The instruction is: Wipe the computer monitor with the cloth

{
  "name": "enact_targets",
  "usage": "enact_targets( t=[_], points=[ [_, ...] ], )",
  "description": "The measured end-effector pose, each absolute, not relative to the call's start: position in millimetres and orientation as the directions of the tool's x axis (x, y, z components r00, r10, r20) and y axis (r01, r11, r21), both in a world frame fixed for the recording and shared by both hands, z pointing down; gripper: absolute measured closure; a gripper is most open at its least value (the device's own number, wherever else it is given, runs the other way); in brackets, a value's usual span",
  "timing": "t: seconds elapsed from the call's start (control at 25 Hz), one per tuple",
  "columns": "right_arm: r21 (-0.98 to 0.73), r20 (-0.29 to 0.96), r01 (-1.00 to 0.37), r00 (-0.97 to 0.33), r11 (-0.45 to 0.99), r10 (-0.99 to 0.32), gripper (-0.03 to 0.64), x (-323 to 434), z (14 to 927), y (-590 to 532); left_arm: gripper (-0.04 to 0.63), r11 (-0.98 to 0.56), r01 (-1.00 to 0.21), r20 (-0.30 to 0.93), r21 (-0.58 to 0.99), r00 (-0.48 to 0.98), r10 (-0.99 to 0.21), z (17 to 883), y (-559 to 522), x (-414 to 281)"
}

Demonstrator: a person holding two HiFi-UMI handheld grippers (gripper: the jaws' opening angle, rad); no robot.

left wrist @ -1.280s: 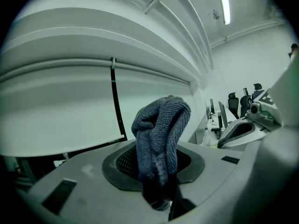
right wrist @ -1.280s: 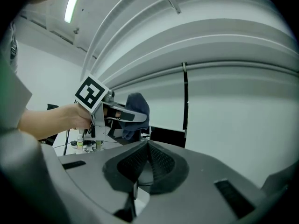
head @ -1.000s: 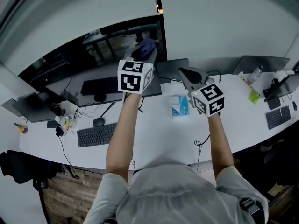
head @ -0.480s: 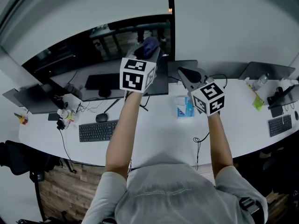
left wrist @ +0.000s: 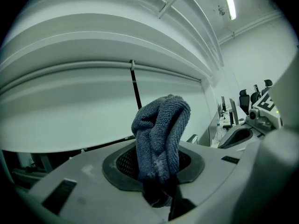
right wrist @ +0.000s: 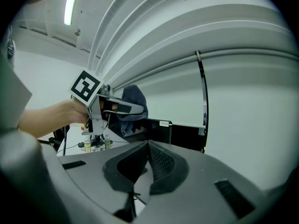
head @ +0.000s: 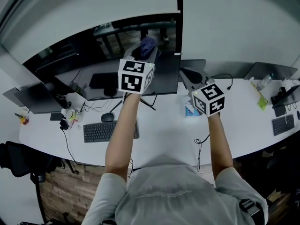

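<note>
The left gripper (left wrist: 156, 174) is holding the blue cloth (left wrist: 161, 125), with its jaws pressing together on the cloth's lower end. The cloth is bunched into a thick roll. Its long axis is running along the jaws, and its rounded free end is pointing forward and up, away from the gripper. In the head view it is lying over the upper right part of the dark monitor (head: 93, 74), close to the top edge. Whether it is touching the screen, I cannot tell. The monitor is standing on the white desk (head: 159, 135) with its long side running left to right. The right gripper (right wrist: 147, 162) is hanging just beside the left one, with its jaws together and nothing between them. Some small bottles (right wrist: 93, 143) are standing on the desk further away, and their contents are too small to tell.
</note>
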State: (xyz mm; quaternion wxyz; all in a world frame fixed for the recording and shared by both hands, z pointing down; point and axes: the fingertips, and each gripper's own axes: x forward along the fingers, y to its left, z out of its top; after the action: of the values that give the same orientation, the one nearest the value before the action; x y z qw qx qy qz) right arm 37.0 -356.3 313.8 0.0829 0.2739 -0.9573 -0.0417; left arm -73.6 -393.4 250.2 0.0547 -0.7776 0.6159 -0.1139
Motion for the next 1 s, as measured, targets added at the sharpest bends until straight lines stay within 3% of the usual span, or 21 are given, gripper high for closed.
enact_targets(
  t=[1.0],
  points=[
    [0.152,0.150,-0.485,-0.850,0.861,-0.505,0.615,-106,318,-319,0.474,-0.184,-0.964,0.069,-0.191,0.174,-0.982,253,-341,-239]
  ],
)
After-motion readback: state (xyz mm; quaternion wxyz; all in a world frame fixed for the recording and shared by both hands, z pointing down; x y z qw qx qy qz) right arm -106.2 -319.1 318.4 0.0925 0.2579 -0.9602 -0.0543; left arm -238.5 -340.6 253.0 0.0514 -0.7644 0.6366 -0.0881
